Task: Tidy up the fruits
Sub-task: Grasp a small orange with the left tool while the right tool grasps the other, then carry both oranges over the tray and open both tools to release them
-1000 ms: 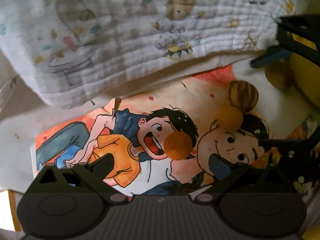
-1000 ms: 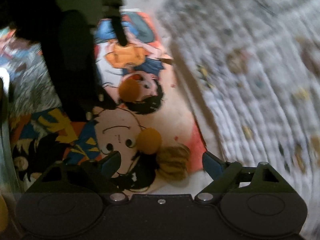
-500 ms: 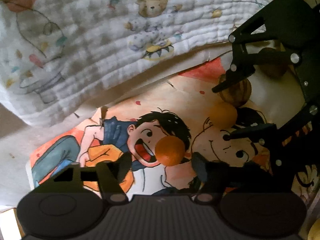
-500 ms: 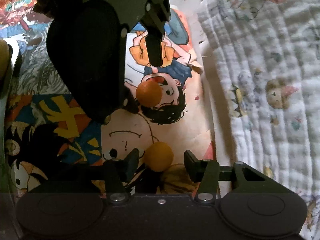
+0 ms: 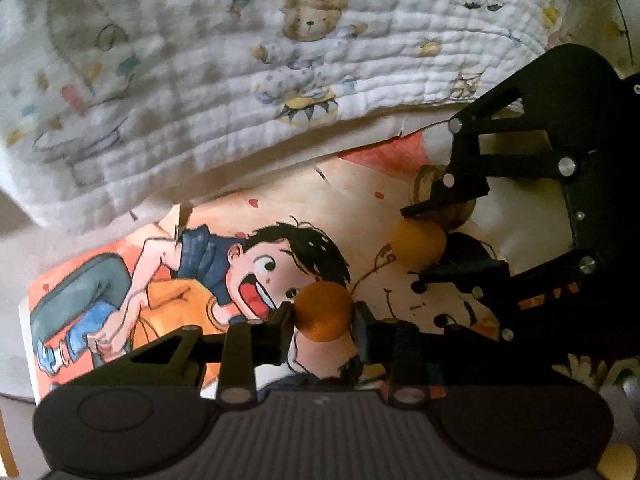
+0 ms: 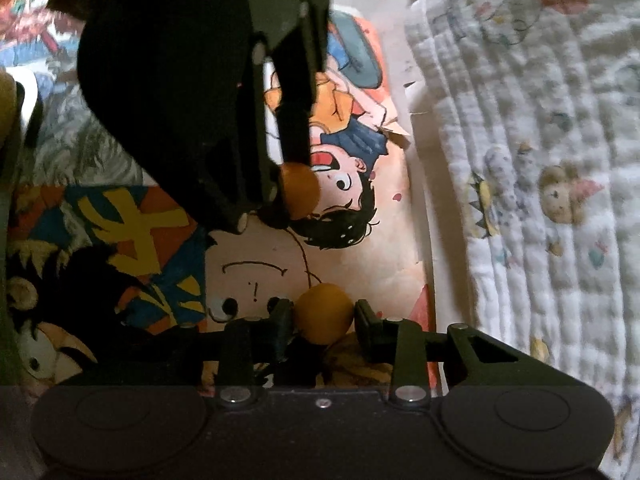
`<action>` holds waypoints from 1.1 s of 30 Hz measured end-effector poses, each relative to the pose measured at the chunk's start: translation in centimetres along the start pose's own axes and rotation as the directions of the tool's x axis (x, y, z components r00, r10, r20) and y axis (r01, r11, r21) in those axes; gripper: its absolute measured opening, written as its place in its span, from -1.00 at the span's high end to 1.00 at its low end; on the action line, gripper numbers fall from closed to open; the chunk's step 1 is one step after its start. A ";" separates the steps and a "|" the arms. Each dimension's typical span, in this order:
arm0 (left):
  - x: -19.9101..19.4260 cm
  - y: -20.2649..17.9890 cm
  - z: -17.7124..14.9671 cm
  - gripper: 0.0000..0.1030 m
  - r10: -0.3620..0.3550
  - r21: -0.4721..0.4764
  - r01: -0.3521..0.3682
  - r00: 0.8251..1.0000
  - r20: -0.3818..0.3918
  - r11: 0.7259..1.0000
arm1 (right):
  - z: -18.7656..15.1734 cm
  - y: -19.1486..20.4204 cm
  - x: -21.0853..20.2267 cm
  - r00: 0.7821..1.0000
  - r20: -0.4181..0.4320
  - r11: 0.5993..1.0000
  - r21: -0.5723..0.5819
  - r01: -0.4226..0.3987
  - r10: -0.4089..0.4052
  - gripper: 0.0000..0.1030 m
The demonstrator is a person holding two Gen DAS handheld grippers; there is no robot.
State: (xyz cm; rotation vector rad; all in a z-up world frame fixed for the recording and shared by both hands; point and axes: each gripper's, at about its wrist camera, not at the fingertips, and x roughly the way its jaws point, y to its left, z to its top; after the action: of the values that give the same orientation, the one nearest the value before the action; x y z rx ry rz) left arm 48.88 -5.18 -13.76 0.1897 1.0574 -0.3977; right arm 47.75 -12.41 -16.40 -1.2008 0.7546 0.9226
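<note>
Spreading widest across both of my views is the white quilted blanket [image 5: 200, 92] with its little bear prints, bunched along the far side of the cartoon poster [image 5: 224, 248] that lies flat under everything. Next down in size, my right gripper [image 5: 420, 240] reaches in from the right edge of the left wrist view, and my left gripper [image 5: 324, 316] sits low in that view. Its jaws have just been closing and now pinch the darker orange fruit [image 5: 324, 311] on both sides, right over the open-mouthed boy's face on the poster. My right gripper's jaws have just been closing too, and they clamp the paler orange fruit [image 6: 323, 314] (it sits near the poster's edge, over the other drawn face). Touching that paler fruit on its far side is a brown striped fruit [image 5: 430, 178], partly hidden behind my right gripper's finger.
</note>
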 end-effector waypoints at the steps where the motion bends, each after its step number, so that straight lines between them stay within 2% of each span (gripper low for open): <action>1: -0.2 0.0 -0.2 0.34 -0.004 -0.008 0.004 1.000 -0.002 1.000 | 0.1 -0.3 -0.3 1.000 0.005 1.000 0.014 0.001 -0.002 0.31; 5: -1.1 -0.1 -1.1 0.34 -0.017 -0.031 0.016 1.000 -0.009 0.999 | 0.3 0.1 -1.3 1.000 0.016 0.998 0.069 0.005 -0.006 0.31; 10: -2.8 -0.5 -2.4 0.35 -0.053 -0.068 0.052 0.999 -0.009 0.996 | 0.2 1.3 -3.8 0.999 0.031 0.982 0.191 -0.002 -0.004 0.31; 17: -5.8 -2.0 -5.0 0.34 -0.093 -0.062 0.093 0.996 -0.001 0.994 | -0.6 4.1 -8.0 0.999 0.038 0.912 0.408 -0.040 0.027 0.31; 22: -7.7 -2.9 -7.4 0.34 -0.122 -0.066 0.122 0.992 -0.004 0.990 | -1.4 6.2 -9.9 0.997 0.032 0.845 0.530 -0.071 0.064 0.31; 26: -8.9 -3.6 -9.2 0.34 -0.148 -0.049 0.147 0.989 -0.013 0.988 | -2.5 7.5 -11.2 0.996 0.026 0.774 0.628 -0.085 0.088 0.31; 33: -10.1 -6.0 -11.5 0.34 -0.197 0.001 0.197 0.979 -0.056 0.980 | -4.6 9.3 -12.9 0.994 0.027 0.587 0.805 -0.085 0.107 0.31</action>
State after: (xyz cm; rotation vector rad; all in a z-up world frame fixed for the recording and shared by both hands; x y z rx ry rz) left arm 32.88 -4.47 -10.28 0.1019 1.1342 -0.5773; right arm 33.70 -18.37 -10.10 -0.3449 1.1102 0.5192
